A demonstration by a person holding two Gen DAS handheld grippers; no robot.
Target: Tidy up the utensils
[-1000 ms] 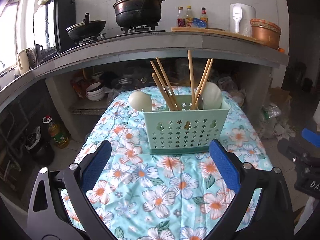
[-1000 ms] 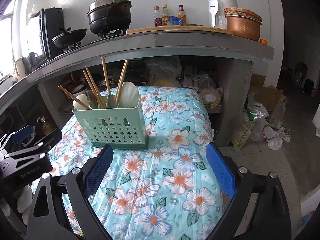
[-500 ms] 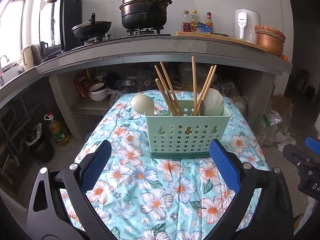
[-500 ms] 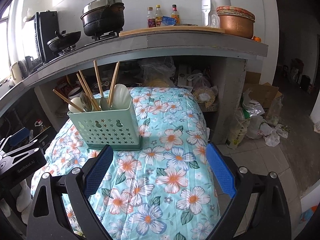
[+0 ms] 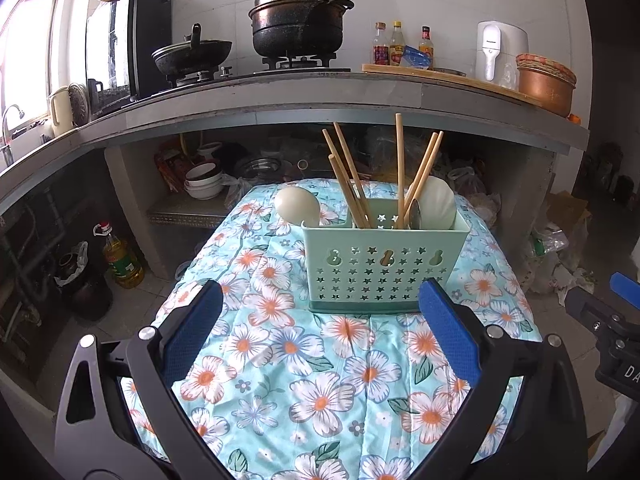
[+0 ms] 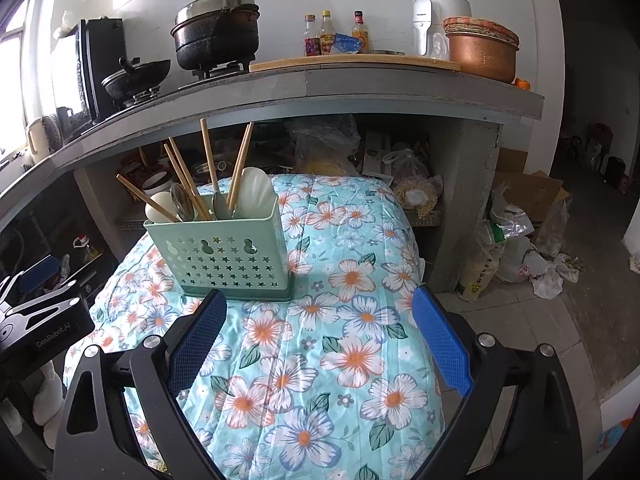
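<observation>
- Right now the left gripper (image 5: 320,332) is spread wide with nothing between its blue pads (image 5: 191,332), held above the flowered cloth (image 5: 304,380) that covers the table.
- Just beyond its fingertips stands the green holder (image 5: 382,270), upright on the cloth, its front punched with star-shaped holes.
- Wooden chopsticks (image 5: 348,184) lean out of the holder at different angles; one stick stands almost straight up.
- A white spoon (image 5: 438,204) sits at the holder's right end, and a metal spoon (image 5: 414,214) is tucked just beside it.
- Another pale spoon (image 5: 297,207) shows at the holder's left end; whether it is inside the holder or just behind it, I cannot tell.
- The right gripper (image 6: 318,334) is likewise wide apart and empty, over the near part of the cloth.
- From that side the holder sits ahead and to the left, near the left blue pad (image 6: 197,338).
- Behind the table runs a concrete counter (image 5: 280,94) with a black pot (image 5: 298,20) and a wok (image 5: 192,54) on the burners.
</observation>
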